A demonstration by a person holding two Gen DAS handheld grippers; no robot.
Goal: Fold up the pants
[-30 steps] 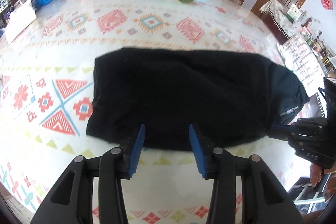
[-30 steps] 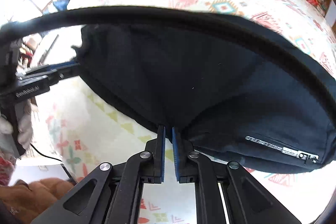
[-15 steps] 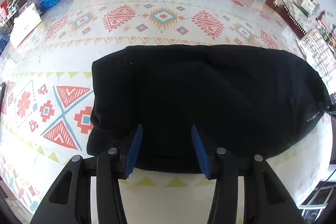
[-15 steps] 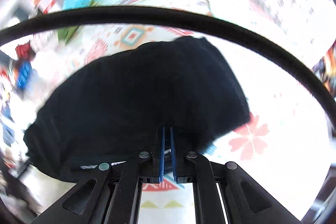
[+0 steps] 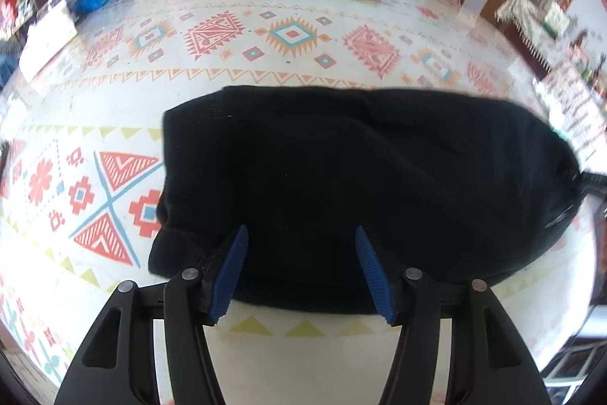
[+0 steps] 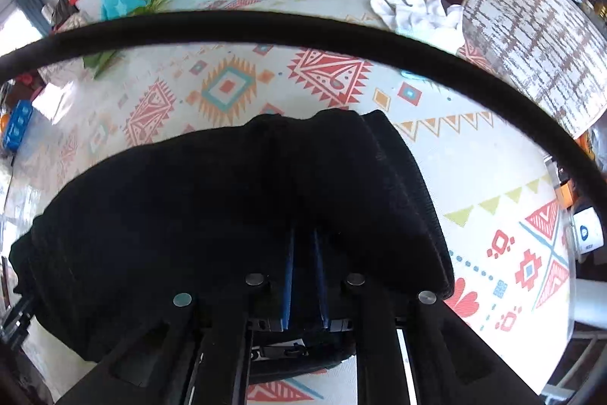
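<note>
A: Your left gripper (image 5: 299,272) has just been opening its jaws; they stand wide over the pants' (image 5: 360,177) near edge, gripping nothing.

B: The pants lie folded on the worktop (image 5: 265,37). Your right gripper (image 6: 303,276) has just been parting its jaws slightly; black cloth between, probably pinned to carry the next fold.

The right gripper (image 6: 303,245) sits low over the folded black pants (image 6: 227,207), its jaws just eased slightly apart with dark cloth between the blue pads (image 6: 287,283). A black cable (image 6: 265,27) arcs across the patterned tablecloth (image 6: 493,169), beyond it white gloves (image 6: 417,12).
</note>
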